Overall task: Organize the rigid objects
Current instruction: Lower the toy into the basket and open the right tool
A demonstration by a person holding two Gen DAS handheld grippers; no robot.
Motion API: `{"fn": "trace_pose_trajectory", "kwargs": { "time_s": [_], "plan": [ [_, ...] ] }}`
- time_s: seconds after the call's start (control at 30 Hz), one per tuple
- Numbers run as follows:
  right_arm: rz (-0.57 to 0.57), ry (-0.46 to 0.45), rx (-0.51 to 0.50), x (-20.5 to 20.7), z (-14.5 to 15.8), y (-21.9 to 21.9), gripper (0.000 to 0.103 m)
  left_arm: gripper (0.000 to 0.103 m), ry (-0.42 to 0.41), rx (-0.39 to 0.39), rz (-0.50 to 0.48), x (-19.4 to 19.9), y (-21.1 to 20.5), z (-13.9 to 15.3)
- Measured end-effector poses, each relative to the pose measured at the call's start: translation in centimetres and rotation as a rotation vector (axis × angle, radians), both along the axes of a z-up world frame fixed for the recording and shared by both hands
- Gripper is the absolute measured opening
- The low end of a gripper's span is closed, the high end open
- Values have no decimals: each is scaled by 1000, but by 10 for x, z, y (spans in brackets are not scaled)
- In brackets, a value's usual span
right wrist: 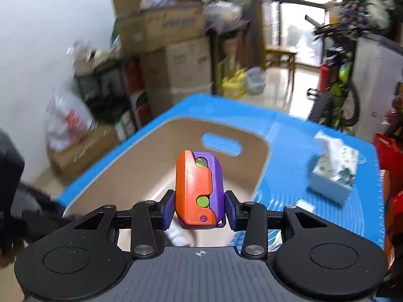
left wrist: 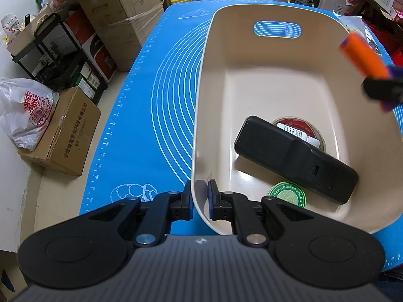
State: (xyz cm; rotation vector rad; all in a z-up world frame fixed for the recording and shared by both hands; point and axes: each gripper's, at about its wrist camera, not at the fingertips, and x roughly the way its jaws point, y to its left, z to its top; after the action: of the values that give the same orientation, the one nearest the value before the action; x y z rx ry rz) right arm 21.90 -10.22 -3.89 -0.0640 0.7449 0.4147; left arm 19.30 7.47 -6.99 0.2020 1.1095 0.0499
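Beige tub (left wrist: pixel 252 80) on blue mat (left wrist: pixel 141 115): near-left wall is clamped between the narrowed fingers of the left gripper (left wrist: pixel 200 199), a black remote (left wrist: pixel 294 158) and green tin (left wrist: pixel 286 196) are seen ahead-right inside, and an orange-purple toy (right wrist: pixel 197 188) is pinched upright by the right gripper (right wrist: pixel 199 210) above the tub.

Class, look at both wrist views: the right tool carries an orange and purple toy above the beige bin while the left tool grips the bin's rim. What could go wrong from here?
1. The orange and purple toy is pinched only near its lower end by the right tool; it could tip or slip.
2. Dropped, it may hit the black remote lying across the red-lidded tin and green tin.
3. The left tool clamps the beige bin rim; a tug could tilt it.
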Motion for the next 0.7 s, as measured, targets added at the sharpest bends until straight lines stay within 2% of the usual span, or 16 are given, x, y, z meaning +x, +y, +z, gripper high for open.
{"fn": "trace_pose_trajectory", "kwargs": {
  "time_s": [0.1,0.3,0.5,0.6,0.7],
  "plan": [
    [59,49,-32,0,-7,18,47,13,3,10,-3,1,-2,-1],
    [105,148,-78,8,-25,45,47,13,9,13,-7,1,-2,-1],
    [103,240,-108,12,-43,60,47,13,10,18,-4,1,-4,0],
    [88,253,-132,14,-50,64,46,13,10,19,-3,1,-4,-1],
    [77,264,-113,15,-50,61,50,13,11,16,-1,1,-4,-1]
  ]
}}
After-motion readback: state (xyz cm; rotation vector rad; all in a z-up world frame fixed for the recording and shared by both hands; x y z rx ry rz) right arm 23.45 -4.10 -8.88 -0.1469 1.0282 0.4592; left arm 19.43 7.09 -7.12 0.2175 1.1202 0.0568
